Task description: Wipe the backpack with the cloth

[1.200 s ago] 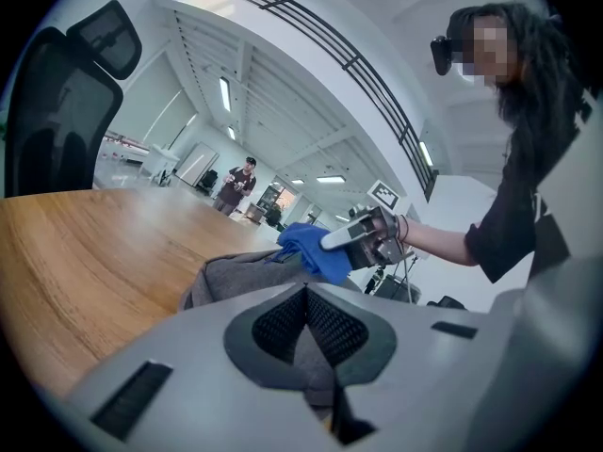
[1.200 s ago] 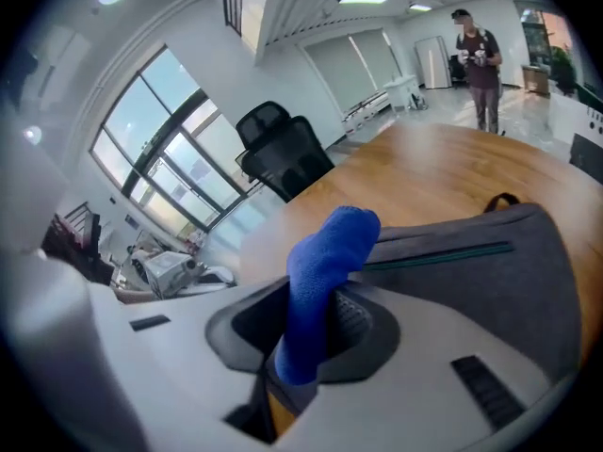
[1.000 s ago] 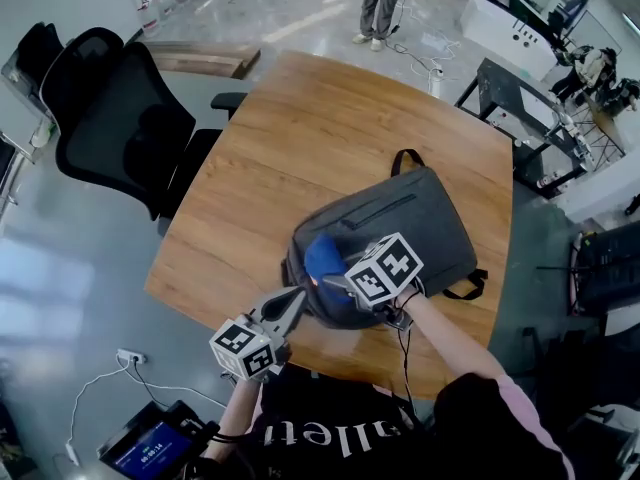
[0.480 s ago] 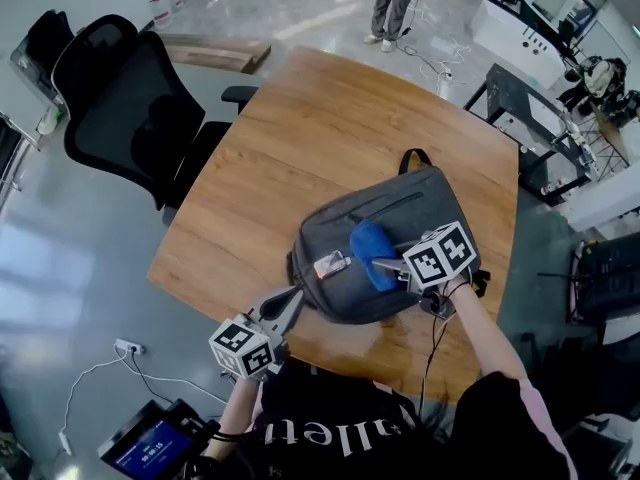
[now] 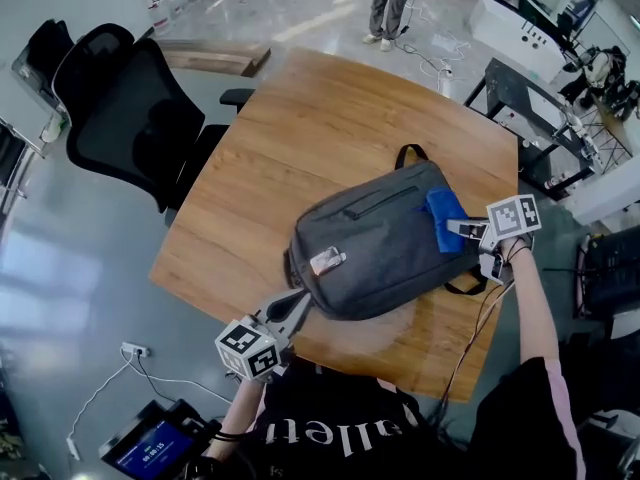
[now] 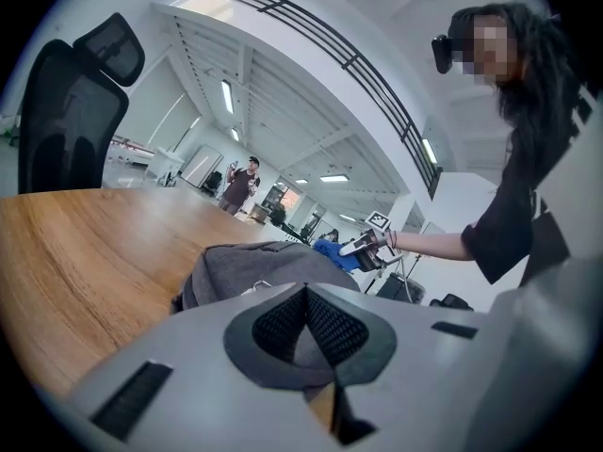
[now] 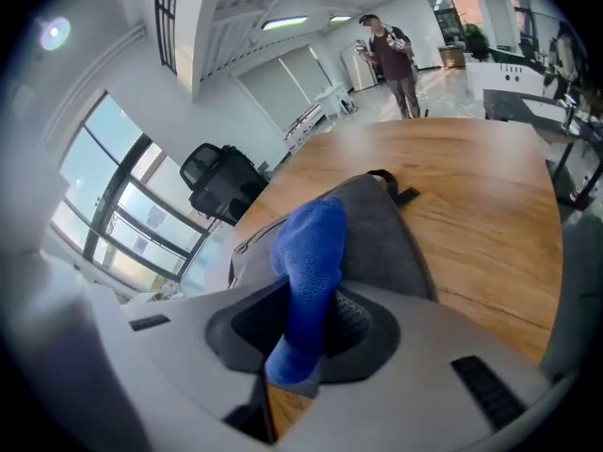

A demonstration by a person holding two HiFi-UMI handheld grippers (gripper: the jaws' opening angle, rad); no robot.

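Observation:
A grey backpack [image 5: 375, 243] lies flat on the wooden table [image 5: 300, 128], its handle pointing away from me. My right gripper [image 5: 455, 230] is shut on a blue cloth [image 5: 443, 218], which rests on the backpack's right edge. In the right gripper view the blue cloth [image 7: 306, 281] stands up between the jaws, with the backpack [image 7: 377, 238] just beyond. My left gripper [image 5: 297, 306] is shut and empty at the table's near edge, its tips touching the backpack's near-left corner. The left gripper view shows the backpack [image 6: 254, 266] ahead and the right gripper [image 6: 356, 247] with the cloth [image 6: 332, 250] behind it.
A black office chair [image 5: 130, 118] stands at the table's left side. A black-framed table [image 5: 535, 118] with equipment stands to the right. A person [image 5: 392, 3] stands on the floor beyond the table's far end. Cables run on the floor.
My right gripper has swept the cloth across the backpack from its near-left part to its right edge. The left gripper has stayed at the near corner.

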